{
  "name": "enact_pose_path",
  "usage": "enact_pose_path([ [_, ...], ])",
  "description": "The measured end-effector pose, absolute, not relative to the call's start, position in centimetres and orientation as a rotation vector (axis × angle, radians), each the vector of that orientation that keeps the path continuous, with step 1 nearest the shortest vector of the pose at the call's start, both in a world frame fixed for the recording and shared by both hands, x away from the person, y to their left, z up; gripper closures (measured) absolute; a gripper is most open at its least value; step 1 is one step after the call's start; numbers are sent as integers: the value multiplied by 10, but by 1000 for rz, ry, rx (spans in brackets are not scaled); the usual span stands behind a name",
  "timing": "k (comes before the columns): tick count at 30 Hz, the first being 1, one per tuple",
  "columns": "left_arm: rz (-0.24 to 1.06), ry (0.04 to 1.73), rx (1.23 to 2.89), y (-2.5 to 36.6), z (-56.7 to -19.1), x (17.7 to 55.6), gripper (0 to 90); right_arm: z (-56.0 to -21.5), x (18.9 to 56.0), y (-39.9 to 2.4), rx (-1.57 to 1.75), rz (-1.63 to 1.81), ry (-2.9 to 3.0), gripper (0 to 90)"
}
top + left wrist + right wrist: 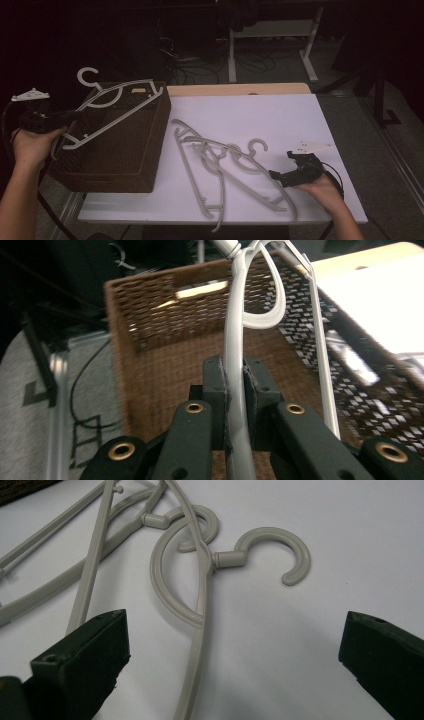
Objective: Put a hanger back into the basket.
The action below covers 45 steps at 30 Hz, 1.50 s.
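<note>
Holding a white plastic clothes hanger (235,355) over the brown woven wicker basket (117,150), I have the left gripper (235,385) pinched on the hanger's shoulder bar; the hanger sits tilted across the basket's open top, hook (88,76) beyond the far rim. Step in hand, by my judgement: depositing this hanger. Next move calls for lowering it inside the basket walls, then spreading the jaws. My right gripper (235,645) stands spread wide, hovering low over the white table (280,115), with the pile of grey plastic hangers (225,165) just ahead; one hanger's neck lies between the jaws, untouched. That is probably the following pick.
</note>
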<state>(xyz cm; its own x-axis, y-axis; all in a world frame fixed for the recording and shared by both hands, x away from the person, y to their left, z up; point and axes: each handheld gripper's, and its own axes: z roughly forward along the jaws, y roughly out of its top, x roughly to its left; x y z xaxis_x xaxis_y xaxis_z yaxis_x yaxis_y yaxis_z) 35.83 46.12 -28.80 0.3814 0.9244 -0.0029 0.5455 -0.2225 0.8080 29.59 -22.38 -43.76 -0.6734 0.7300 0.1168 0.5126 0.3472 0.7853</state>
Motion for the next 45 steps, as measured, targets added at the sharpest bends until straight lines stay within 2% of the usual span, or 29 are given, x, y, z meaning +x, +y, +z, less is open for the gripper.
enact_pose_path([
  [16, 601, 1349, 2085, 441, -334, 385, 820, -437, 296, -224, 1120, 1231, 2354, 0],
  [21, 570, 1389, 2085, 443, -341, 384, 814, -437, 296, -224, 1117, 1232, 2355, 0],
  [22, 568, 1396, 2083, 443, -341, 384, 799, -437, 296, -224, 1117, 1233, 2355, 0],
  [25, 570, 1417, 2068, 446, -339, 381, 669, -436, 297, -225, 1121, 1242, 2349, 0],
  [28, 568, 1399, 2045, 446, -337, 379, 602, -436, 297, -225, 1122, 1244, 2347, 0],
  [38, 468, 1242, 1970, 426, -325, 375, 454, -433, 297, -222, 1112, 1242, 2348, 0],
  [45, 383, 1095, 1908, 397, -311, 373, 311, -432, 300, -224, 1115, 1253, 2342, 0],
])
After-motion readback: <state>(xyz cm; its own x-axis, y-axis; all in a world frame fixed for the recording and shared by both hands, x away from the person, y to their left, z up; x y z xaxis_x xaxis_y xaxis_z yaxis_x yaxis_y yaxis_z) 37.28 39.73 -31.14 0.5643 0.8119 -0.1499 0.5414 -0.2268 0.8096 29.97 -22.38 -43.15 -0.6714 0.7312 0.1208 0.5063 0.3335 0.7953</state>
